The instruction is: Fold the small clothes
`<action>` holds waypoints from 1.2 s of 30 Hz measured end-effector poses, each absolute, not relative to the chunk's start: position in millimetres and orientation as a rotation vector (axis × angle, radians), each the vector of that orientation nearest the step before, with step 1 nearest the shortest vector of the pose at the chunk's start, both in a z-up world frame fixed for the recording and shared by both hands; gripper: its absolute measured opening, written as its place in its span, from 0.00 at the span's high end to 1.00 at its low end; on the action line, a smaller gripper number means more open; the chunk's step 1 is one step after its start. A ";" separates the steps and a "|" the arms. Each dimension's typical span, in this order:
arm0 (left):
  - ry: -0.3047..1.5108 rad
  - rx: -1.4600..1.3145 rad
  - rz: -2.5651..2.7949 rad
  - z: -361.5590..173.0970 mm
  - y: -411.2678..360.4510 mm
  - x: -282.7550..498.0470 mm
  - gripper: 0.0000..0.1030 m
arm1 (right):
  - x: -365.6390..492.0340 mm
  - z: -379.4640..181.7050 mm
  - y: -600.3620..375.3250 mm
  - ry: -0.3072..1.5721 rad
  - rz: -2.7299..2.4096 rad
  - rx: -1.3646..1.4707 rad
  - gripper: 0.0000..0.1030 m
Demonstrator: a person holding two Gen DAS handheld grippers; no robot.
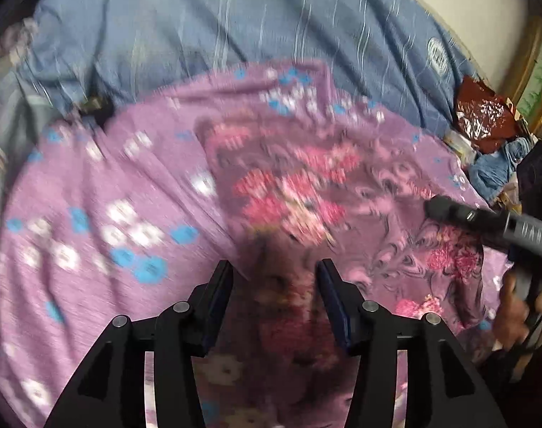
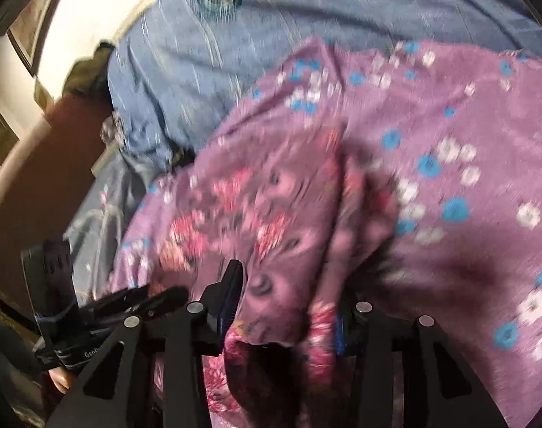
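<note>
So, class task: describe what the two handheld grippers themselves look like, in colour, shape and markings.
Both the left gripper and the right gripper are matte black, with angular linkage arms joined by round silver pivot pins. Their jaws are flat, with blue-edged pads. Seen from the side, the right gripper's grey body carries embossed lettering, too blurred to read.

Home bedroom. Blue striped bedsheet (image 1: 185, 25) under a purple floral blanket (image 1: 92, 185). Framed picture (image 2: 25, 32) on a pale wall (image 2: 92, 3)

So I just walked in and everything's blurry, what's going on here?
A person with a gripper in each hand is folding a small pink-flowered garment on a purple floral cloth over a blue bedsheet. The left gripper hangs open above it. Fabric bunches between the right gripper fingers; whether they grip is unclear.
</note>
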State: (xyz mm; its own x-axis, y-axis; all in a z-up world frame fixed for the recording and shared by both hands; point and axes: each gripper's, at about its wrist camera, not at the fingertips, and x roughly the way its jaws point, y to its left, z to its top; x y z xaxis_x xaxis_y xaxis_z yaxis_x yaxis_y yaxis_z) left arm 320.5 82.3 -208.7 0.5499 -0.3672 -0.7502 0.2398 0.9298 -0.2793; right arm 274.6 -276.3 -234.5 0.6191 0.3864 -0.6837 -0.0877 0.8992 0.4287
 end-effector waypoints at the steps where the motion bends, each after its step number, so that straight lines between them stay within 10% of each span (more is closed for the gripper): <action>1: 0.883 -0.141 -0.347 -201.1 84.6 316.4 0.53 | 272.7 -228.3 -283.9 0.832 0.270 0.400 0.54; 5: 0.772 -0.167 -0.346 -178.9 90.6 297.1 0.52 | 264.2 -206.3 -283.8 0.703 0.227 0.339 0.65; 7: 0.776 -0.172 -0.360 -179.5 85.3 295.0 0.52 | 266.1 -200.5 -270.4 0.693 0.249 0.280 0.89; 14: 0.912 -0.020 -0.298 -210.7 44.2 310.9 0.50 | 317.7 -263.2 -242.0 0.995 0.250 0.306 0.85; 36: 0.805 -0.081 -0.141 -171.3 50.7 282.6 0.38 | 276.5 -209.2 -238.4 0.809 0.165 0.189 0.61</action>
State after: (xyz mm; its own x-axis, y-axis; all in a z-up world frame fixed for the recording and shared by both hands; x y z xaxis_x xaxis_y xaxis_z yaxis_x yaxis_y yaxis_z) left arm 282.6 50.7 -171.3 0.6841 -0.1563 -0.7125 0.0948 0.9875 -0.1257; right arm 276.5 -238.4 -209.2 0.6792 0.2176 -0.7009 -0.0738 0.9704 0.2298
